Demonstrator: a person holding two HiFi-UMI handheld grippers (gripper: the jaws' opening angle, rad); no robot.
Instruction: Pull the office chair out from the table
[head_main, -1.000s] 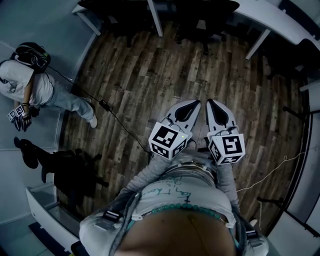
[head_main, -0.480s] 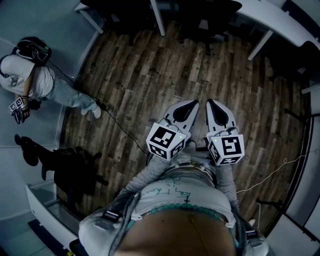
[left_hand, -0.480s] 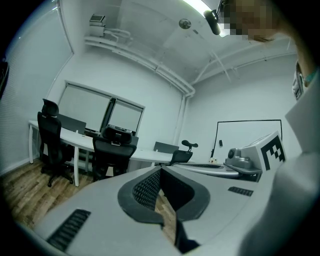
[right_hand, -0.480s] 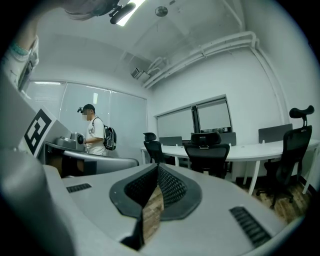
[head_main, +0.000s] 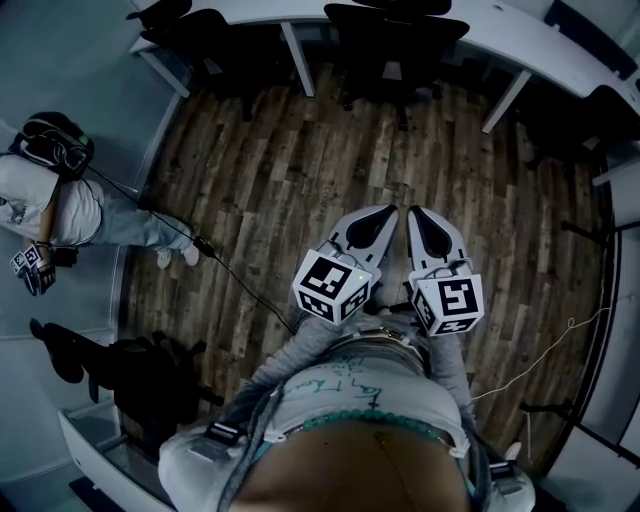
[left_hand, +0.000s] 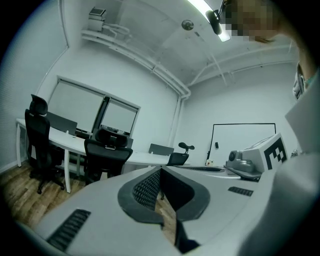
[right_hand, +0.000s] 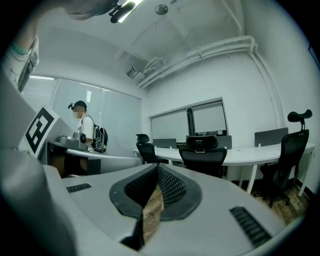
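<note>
The left tongs (head_main: 388, 210) and right tongs (head_main: 417, 213) are clamped shut on nothing, well short of the chair (head_main: 395, 35) ahead, so they need opening before gripping its backrest squarely.

- We hold the left tongs (head_main: 385, 212) and the right tongs (head_main: 418, 215) side by side over the brown wood-plank floor (head_main: 300, 170).
- Ahead of them, a black high-backed office chair (head_main: 395, 35) stands against the long white curved counter (head_main: 530, 40).
- A second black office chair (head_main: 190, 25) stands to its left.
- A person wearing a backpack (head_main: 50, 195) stands far to our left.
</note>
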